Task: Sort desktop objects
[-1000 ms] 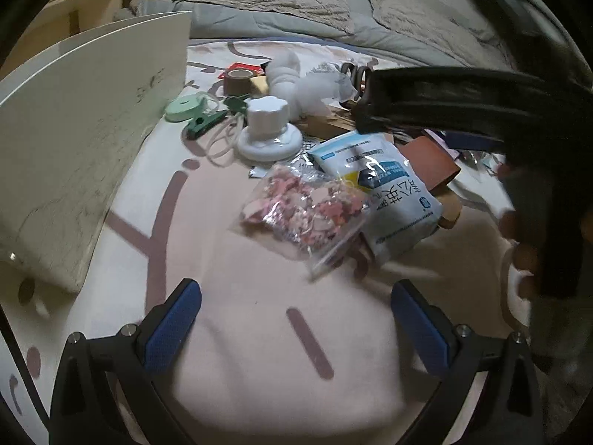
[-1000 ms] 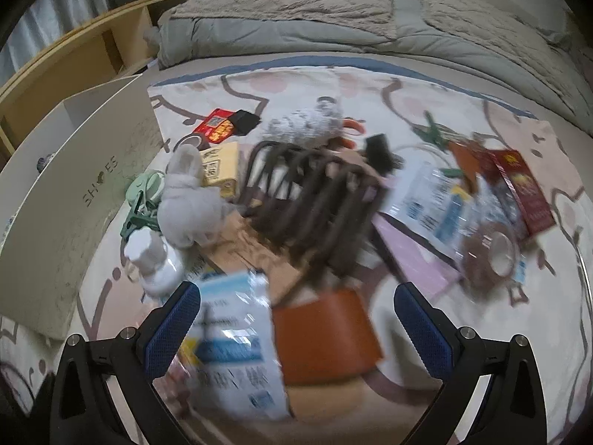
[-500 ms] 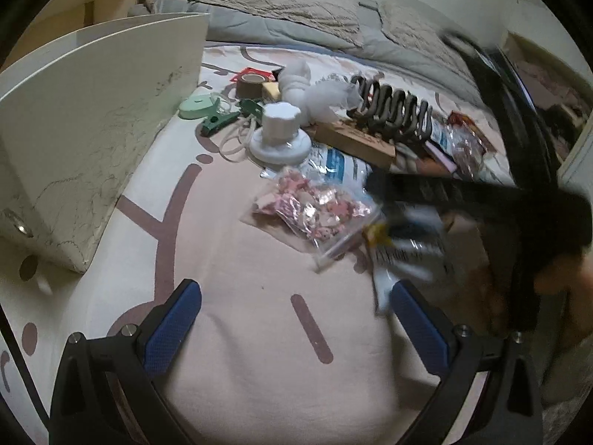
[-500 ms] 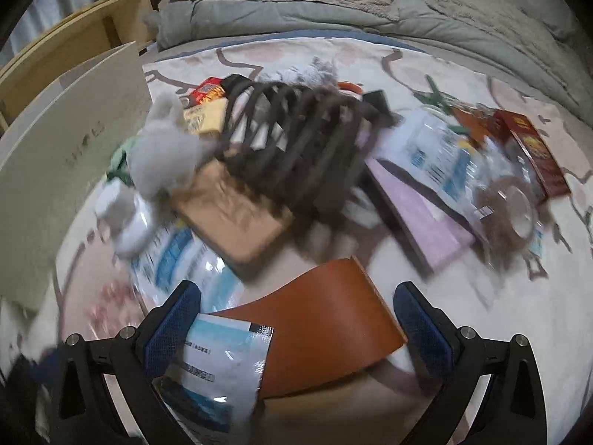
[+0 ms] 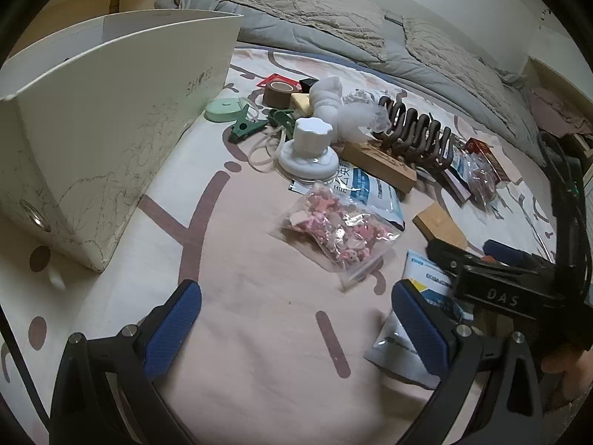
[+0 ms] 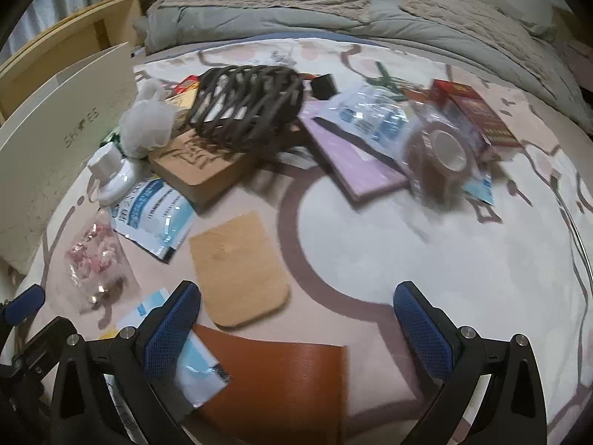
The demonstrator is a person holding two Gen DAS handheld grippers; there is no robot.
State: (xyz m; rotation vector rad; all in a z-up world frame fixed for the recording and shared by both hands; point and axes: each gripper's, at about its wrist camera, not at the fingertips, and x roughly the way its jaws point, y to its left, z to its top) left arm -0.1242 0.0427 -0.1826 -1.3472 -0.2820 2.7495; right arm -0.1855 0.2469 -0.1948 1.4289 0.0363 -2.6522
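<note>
2 tape rolls (image 5: 277, 93) (image 6: 441, 155), 1 shoebox (image 5: 111, 118)

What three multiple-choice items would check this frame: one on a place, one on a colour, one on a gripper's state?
1. The white box stands where in the left wrist view?
A. left of the clutter
B. right of the clutter
C. on the pillows

2. The bag of small pieces holds mostly what colour?
A. green
B. pink
C. black

3. The left gripper is:
A. shut on the bag
B. shut on a clip
C. open

Answers:
1. A, its wall fills the left side.
2. B, pink bits show through the clear plastic.
3. C, the blue pads stand wide apart over bare blanket.
</note>
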